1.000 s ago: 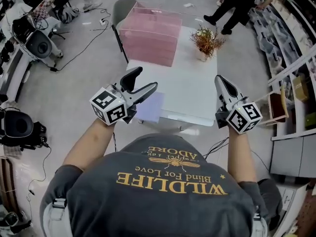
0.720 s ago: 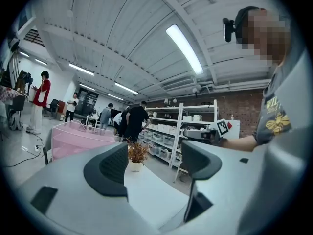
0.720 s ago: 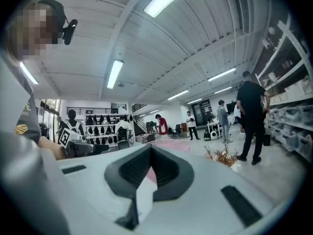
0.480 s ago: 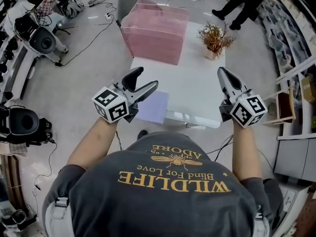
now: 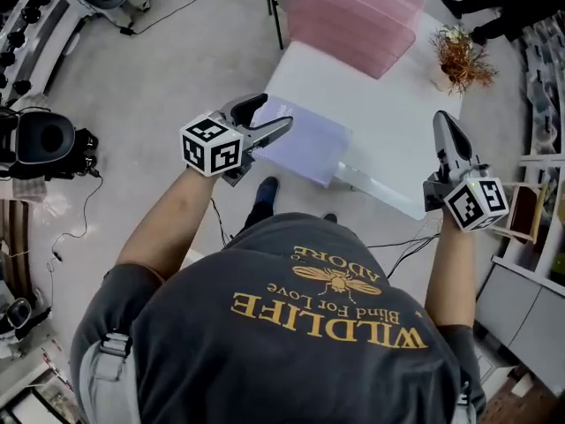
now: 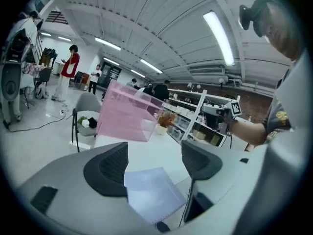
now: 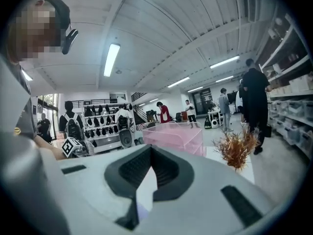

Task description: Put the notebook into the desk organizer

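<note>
A lavender notebook (image 5: 305, 140) lies flat at the near left corner of the white table (image 5: 388, 131). In the left gripper view the notebook (image 6: 151, 195) lies low between the jaws, and no pad touches it. My left gripper (image 5: 272, 115) is open, with its fingertips over the notebook's left edge. The pink translucent desk organizer (image 5: 353, 11) stands at the table's far end, and the left gripper view shows this organizer (image 6: 124, 114) ahead. My right gripper (image 5: 444, 120) hovers over the table's right edge, shut with nothing in it; its pads meet at the tips (image 7: 150, 151).
A dried plant in a small pot (image 5: 459, 56) stands at the table's far right. Shelving (image 5: 543, 193) runs along the right. A chair (image 6: 85, 116) stands behind the organizer. Camera gear (image 5: 44, 140) and cables lie on the floor at left. People walk in the background.
My left gripper has dropped and moved in to the notebook's edge, still open. The right gripper has moved forward along the table's right side. The view has tilted.
</note>
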Demonstrator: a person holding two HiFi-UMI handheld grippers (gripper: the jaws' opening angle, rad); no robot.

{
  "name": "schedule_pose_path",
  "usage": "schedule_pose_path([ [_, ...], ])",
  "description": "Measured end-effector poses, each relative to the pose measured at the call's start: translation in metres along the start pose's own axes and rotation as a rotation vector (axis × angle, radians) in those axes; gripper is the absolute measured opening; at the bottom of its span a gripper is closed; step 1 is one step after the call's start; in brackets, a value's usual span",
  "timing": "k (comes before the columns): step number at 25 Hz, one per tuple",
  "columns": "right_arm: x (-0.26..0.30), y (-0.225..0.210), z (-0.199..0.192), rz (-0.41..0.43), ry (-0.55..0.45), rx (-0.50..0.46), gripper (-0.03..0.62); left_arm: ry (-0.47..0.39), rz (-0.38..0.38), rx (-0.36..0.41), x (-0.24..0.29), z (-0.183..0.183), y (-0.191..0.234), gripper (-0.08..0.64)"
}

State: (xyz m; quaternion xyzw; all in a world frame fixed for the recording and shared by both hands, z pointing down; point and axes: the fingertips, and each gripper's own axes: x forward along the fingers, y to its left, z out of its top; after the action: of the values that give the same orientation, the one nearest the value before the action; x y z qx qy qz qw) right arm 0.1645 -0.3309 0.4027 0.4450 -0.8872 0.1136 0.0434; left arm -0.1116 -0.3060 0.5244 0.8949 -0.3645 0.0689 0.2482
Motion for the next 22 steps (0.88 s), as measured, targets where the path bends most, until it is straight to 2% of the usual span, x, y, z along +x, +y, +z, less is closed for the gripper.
schedule_pose_path([
  [6, 0.031, 0.015, -0.027, 0.039, 0.053, 0.017, 0.0, 0.17, 0.135, -0.134, -0.02, -0.085, 0.071, 0.337],
  [10, 0.046, 0.03, -0.038, 0.064, 0.088, 0.017, 0.0, 0.312, 0.196, -0.294, -0.033, -0.148, 0.109, 0.328],
  [12, 0.05, 0.036, -0.044, 0.07, 0.106, 0.019, 0.0, 0.37, 0.185, -0.392, -0.034, -0.175, 0.117, 0.328],
  [16, 0.056, 0.038, -0.052, 0.066, 0.123, 0.025, 0.0, 0.446, 0.084, -0.551, -0.02, -0.203, 0.114, 0.33],
  [19, 0.06, 0.042, -0.052, 0.065, 0.137, 0.027, 0.0, 0.505, 0.031, -0.612, -0.008, -0.212, 0.107, 0.325],
  [22, 0.061, 0.043, -0.053, 0.062, 0.146, 0.031, 0.0, 0.573, 0.016, -0.652, -0.001, -0.223, 0.103, 0.291],
])
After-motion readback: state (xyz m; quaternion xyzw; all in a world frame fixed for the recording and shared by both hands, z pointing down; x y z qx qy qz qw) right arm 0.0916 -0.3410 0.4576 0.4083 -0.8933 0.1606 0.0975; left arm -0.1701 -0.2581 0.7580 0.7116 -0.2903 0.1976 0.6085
